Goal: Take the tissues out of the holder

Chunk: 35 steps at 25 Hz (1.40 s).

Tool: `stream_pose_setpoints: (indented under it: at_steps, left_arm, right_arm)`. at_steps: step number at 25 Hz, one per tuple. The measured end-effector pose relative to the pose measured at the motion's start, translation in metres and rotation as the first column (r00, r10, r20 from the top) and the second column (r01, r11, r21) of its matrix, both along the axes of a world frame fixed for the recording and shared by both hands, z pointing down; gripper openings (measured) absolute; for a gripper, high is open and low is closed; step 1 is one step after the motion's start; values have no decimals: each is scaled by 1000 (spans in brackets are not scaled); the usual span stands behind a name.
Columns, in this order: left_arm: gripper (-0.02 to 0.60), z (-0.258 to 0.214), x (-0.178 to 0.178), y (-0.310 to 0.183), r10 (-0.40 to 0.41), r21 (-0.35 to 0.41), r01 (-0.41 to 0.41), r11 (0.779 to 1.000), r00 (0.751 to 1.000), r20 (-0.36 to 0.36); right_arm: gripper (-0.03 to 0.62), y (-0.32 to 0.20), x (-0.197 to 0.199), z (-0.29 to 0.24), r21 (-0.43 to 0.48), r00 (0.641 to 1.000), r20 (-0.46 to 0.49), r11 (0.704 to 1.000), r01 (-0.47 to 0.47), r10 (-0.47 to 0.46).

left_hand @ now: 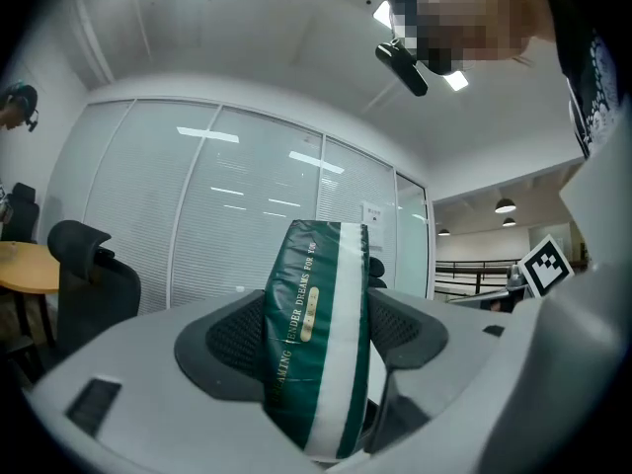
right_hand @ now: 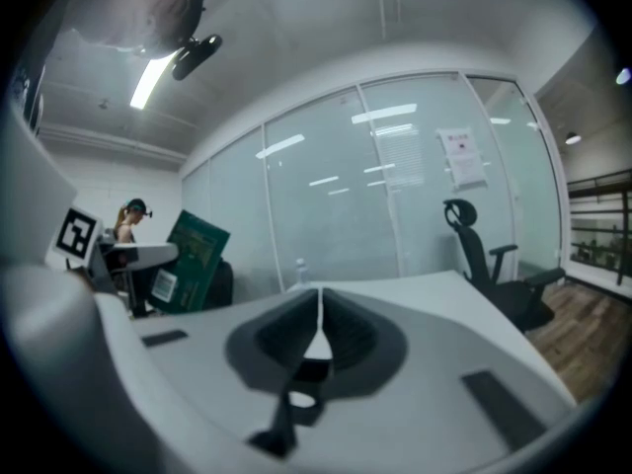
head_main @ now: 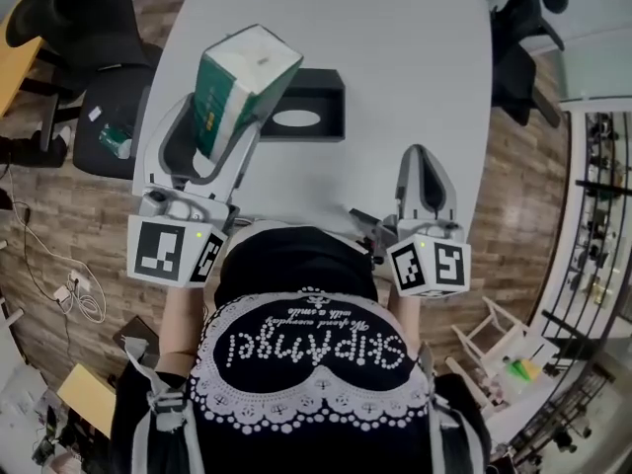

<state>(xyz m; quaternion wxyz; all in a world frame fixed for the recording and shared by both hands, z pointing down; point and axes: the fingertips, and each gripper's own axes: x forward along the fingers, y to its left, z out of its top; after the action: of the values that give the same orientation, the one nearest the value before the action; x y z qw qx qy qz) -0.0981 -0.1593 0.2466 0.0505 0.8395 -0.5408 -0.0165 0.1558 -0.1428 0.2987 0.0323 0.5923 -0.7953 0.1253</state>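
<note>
Nearest is the person's black top (head_main: pixel 296 294) with beaded lettering. Just beyond it, on the right, the right gripper (head_main: pixel 421 156) hovers over the near edge of the white table (head_main: pixel 405 57). Its jaws are pressed together with nothing between them. On the left, the left gripper (head_main: pixel 219 118) is clamped on a green and white tissue pack (head_main: pixel 242 77), which is lifted clear of the table and tilted. Just behind the pack, the black holder (head_main: pixel 331 89) lies flat on the table, its oval opening facing up. A black office chair (head_main: pixel 104 97) stands off the table's far left.
</note>
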Motion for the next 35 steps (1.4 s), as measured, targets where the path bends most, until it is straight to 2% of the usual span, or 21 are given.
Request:
stream_pose_setpoints:
  at_steps: [3,7,20,35]
  left_arm:
    - [336,4,-9,0,-35,4,35,999,999,-14]
    - [336,9,-18,1,-60,7,60,998,998,6]
    - [336,27,-17,34,-56,-39,54,998,997,-55]
    - [336,33,-11,33,-45,-56,42,998,997,-59]
  right_arm:
    - [35,-8,7,3,4,1000,-3,1000,-11,11]
    - [35,-14,18,2,8,999,-2,999,-32,32]
    - [35,-3,45,5,-11,994,-1,994,-109,109]
    - [35,1,51,5,-15,992,-14,992,-127,127]
